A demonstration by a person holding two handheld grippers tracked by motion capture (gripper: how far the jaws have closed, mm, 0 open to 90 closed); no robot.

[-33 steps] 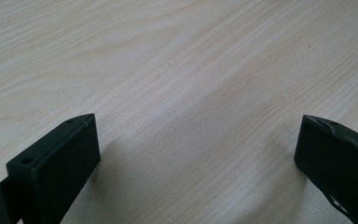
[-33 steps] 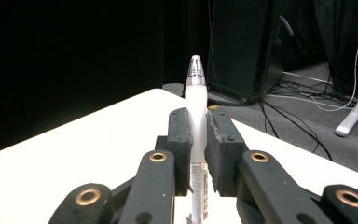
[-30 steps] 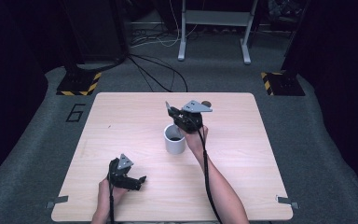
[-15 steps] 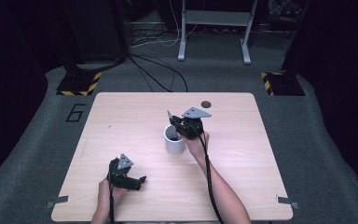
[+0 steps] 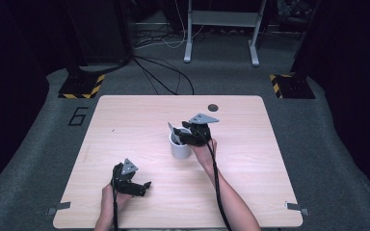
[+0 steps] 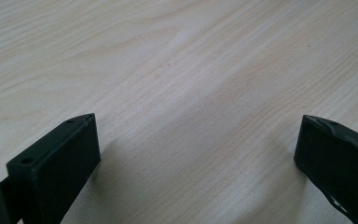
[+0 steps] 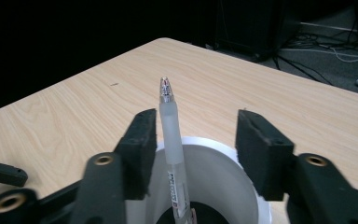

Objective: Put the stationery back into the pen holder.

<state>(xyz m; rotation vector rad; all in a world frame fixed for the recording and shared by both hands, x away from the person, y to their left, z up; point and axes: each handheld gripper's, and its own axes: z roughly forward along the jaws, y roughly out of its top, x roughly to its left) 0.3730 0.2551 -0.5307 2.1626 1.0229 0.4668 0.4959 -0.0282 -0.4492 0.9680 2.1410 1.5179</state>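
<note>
Right gripper view: we see right claw [image 7: 191, 140] apart, mechanical pencil [image 7: 173, 158] upright in white cup [image 7: 228, 186], touching frame-left jaw; left claw [image 6: 196, 154] apart, idle.

Grey carpet floor [image 5: 327, 144], dark surroundings

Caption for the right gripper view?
Open right tongs over a white cup holding a pen that leans against one pad.
</note>
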